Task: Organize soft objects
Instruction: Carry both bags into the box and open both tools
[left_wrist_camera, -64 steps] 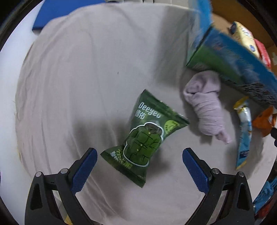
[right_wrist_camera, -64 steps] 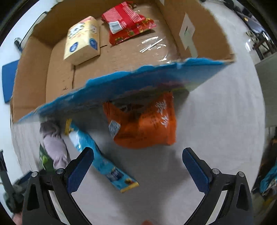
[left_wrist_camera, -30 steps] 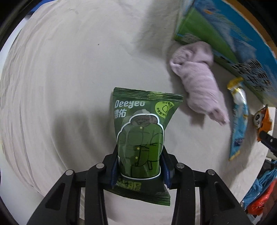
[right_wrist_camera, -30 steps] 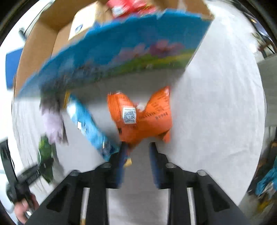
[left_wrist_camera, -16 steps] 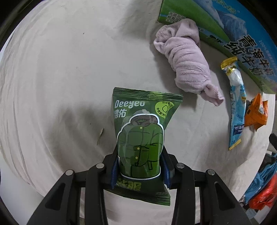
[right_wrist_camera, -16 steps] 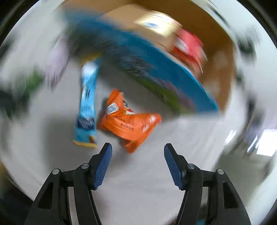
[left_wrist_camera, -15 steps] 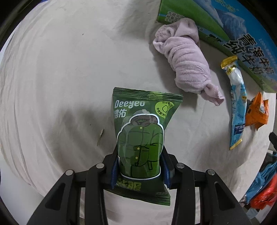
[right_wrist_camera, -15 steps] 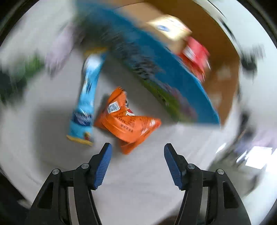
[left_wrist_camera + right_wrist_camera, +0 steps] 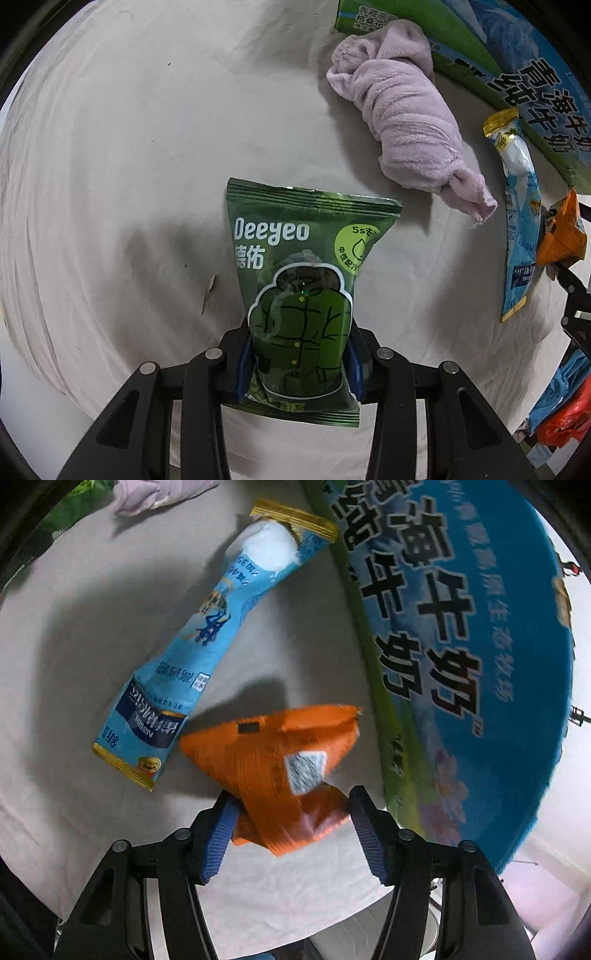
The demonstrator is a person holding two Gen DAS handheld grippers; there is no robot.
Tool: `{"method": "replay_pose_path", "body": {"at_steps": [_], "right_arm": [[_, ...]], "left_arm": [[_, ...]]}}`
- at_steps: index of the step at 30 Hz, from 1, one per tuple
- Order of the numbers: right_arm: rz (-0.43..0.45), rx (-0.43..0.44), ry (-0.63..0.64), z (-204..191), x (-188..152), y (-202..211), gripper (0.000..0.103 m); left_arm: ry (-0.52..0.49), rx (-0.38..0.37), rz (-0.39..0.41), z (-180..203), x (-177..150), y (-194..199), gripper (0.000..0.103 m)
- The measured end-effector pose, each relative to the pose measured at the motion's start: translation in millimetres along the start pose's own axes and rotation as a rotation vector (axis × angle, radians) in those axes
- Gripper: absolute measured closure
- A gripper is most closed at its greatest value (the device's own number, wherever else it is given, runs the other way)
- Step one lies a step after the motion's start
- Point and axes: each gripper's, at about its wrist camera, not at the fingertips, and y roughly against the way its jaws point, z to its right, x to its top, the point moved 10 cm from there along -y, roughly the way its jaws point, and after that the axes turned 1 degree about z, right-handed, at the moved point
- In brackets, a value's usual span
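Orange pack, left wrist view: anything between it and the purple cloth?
Yes: the long blue sachet lies on the sheet between the purple cloth and the orange pack, seen in the left wrist view.
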Motion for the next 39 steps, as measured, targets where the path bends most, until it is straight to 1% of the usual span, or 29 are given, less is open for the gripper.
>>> {"method": "replay_pose_path", "body": {"at_steps": [1, 4, 5, 6, 7, 9, 10, 12, 13, 14, 15, 17, 18, 19, 20, 21, 23, 25, 28, 30, 31, 34, 35, 36, 39], "right_arm": [[-0.001, 0.005, 0.008, 1, 8, -2, 0.044], [0.009, 0.005, 0.004, -4, 11, 1, 0.049], [0.013, 0.018, -0.006, -3, 11, 2, 0.055], [0.018, 0.033, -0.021, -15, 13, 6, 0.068], [0.023, 0.062, -0.05, -12, 13, 10, 0.071], [0.007, 0.106, -0.122, -10, 10, 11, 0.071], [-0.003, 0.16, -0.192, -8, 7, 12, 0.071], [-0.029, 0.222, -0.291, -3, 3, 10, 0.071], [-0.049, 0.28, -0.369, 4, -1, 9, 0.071], [-0.083, 0.387, -0.481, 3, -8, 9, 0.071], [-0.101, 0.442, -0.532, 3, -12, 9, 0.071], [-0.13, 0.586, -0.665, 1, -20, 10, 0.071], [-0.137, 0.632, -0.713, 0, -23, 9, 0.071], [-0.137, 0.65, -0.728, -1, -24, 9, 0.069], [-0.128, 0.685, -0.77, 0, -25, 8, 0.067], [-0.118, 0.697, -0.797, 1, -27, 4, 0.064], [-0.112, 0.739, -0.878, 5, -30, -1, 0.063], [-0.1, 0.75, -0.92, 8, -33, -1, 0.063], [-0.073, 0.78, -1.014, 17, -45, 4, 0.069], [-0.047, 0.824, -1.049, 13, -53, -7, 0.072], [-0.04, 0.831, -1.053, 15, -54, -3, 0.072], [0.018, 0.883, -1.091, 20, -59, 14, 0.073], [0.05, 0.907, -1.107, 26, -64, 28, 0.073], [0.06, 0.912, -1.111, 31, -63, 33, 0.073], [0.143, 0.937, -1.135, 43, -66, 69, 0.073]], "left_arm": [[0.004, -0.003, 0.0, 0, 0, -1, 0.066], [0.013, -0.01, -0.003, 1, 3, -6, 0.065], [0.015, -0.012, -0.004, 2, 3, -8, 0.065], [0.015, -0.013, -0.005, -6, 5, -2, 0.065], [0.017, -0.013, -0.006, -9, 6, 1, 0.065], [0.017, -0.014, -0.007, -10, 7, -1, 0.065], [0.018, -0.015, -0.008, -9, 7, -1, 0.065], [0.022, -0.018, -0.009, -16, 6, 4, 0.063], [0.026, -0.022, -0.012, -17, 6, 4, 0.063], [0.03, -0.028, -0.016, -24, 5, 11, 0.063], [0.036, -0.034, -0.017, -27, 5, 11, 0.063], [0.041, -0.039, -0.021, -29, 6, 9, 0.063], [0.039, -0.043, -0.026, -29, 7, 8, 0.063], [0.035, -0.042, -0.029, -29, 7, 8, 0.063], [0.03, -0.043, -0.033, -30, 8, 7, 0.062], [0.029, -0.043, -0.034, -30, 8, 7, 0.062], [0.035, -0.045, -0.034, -31, 9, 6, 0.062], [0.04, -0.041, -0.03, -33, 9, 6, 0.065], [0.033, -0.023, -0.011, -29, 8, 10, 0.067], [0.028, -0.018, 0.011, -26, 7, 18, 0.067], [0.029, -0.02, 0.022, -25, 5, 22, 0.067], [0.027, -0.042, 0.066, -18, 1, 43, 0.067], [0.023, -0.053, 0.083, -15, 0, 52, 0.068], [0.016, -0.063, 0.104, -11, -2, 63, 0.068], [-0.012, -0.103, 0.16, 4, -5, 99, 0.068]]}}
